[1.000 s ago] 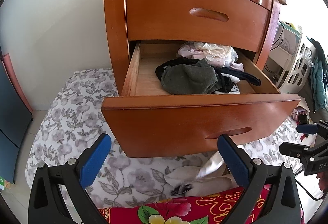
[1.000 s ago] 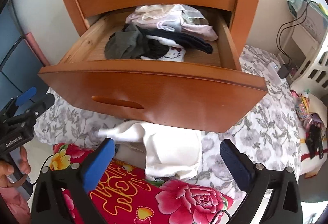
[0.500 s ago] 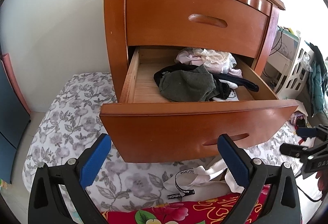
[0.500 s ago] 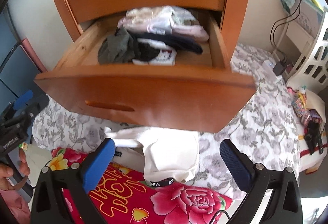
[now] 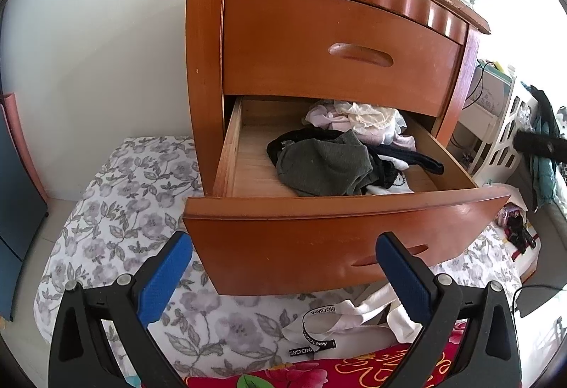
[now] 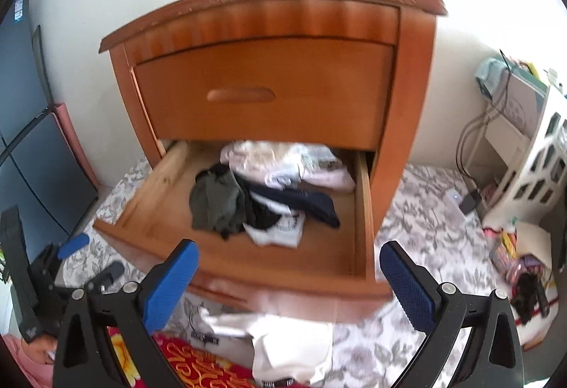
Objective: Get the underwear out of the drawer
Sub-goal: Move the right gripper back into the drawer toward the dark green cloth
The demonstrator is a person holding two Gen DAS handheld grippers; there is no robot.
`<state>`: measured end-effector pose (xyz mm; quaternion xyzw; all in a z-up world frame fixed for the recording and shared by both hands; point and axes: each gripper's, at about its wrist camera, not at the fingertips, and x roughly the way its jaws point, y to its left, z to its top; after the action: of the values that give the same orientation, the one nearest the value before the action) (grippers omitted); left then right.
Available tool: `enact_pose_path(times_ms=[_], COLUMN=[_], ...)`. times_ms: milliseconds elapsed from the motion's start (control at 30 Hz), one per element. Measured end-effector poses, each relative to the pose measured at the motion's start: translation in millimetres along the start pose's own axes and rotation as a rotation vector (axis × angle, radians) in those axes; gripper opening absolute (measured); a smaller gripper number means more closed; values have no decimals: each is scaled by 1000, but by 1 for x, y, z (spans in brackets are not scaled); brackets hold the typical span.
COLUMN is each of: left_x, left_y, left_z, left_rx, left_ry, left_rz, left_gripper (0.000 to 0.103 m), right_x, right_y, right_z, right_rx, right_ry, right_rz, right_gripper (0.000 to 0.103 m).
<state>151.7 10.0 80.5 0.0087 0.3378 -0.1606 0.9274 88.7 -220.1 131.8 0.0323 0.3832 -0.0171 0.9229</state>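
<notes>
- White plaster wall and a flowered grey bedspread (image 5: 117, 210) frame the left wrist view, with a glossy orange-brown nightstand (image 5: 205, 68) standing in the middle.
- Its lower drawer (image 5: 319, 246) is pulled well out; the upper drawer (image 5: 319, 51) is closed, with a carved oval grip.
- Underwear (image 5: 326, 168) lies heaped inside, toward the right and back: a limp grey-green knit piece on top, black and navy cloth under it, pale pink and cream lace behind.
- Bare wood shows along the drawer floor on the left side.
- Left gripper (image 5: 283, 278) is spread wide and holds nothing, hanging low before the curved drawer front, well short of the cloth.
- White garment with a printed black waistband (image 5: 319, 334) lies on the bedspread below the drawer, already out.

- From the right wrist view, blurred, the drawer (image 6: 361, 210) is seen from higher, so its floor and contents are open to reach.
- Right gripper (image 6: 288, 276) is likewise released and empty, poised over the drawer's front edge, nearest the heap.
- Grey-green piece (image 6: 216, 203) lies loose and bunched; a white printed one (image 6: 280, 232) lies just beside it.
- To do this well, I judge, go down over the front edge, pinch one raised fold of the top piece only, and lift straight up so that neighbours are not dragged along.
</notes>
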Motion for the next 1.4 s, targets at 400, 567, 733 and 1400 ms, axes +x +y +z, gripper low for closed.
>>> enact_pose_path(times_ms=[400,567,733,1400], left_x=[1,-2,-3,6], left_y=[13,19,22,22], left_z=[3,3,3,4], left_rx=[-26,-41,-47,-36], left_ry=[-20,-30,-33,-16], left_rz=[-9,-7,-7,-7], left_gripper=[103,103,103,103], right_x=[59,89,117,209], right_y=[24,30,32,90], right_z=[35,44,52,41], right_rx=[-57,-81,-94,-196], right_ry=[69,146,217,494], right_rz=[34,42,42,166], right_gripper=[103,103,103,90])
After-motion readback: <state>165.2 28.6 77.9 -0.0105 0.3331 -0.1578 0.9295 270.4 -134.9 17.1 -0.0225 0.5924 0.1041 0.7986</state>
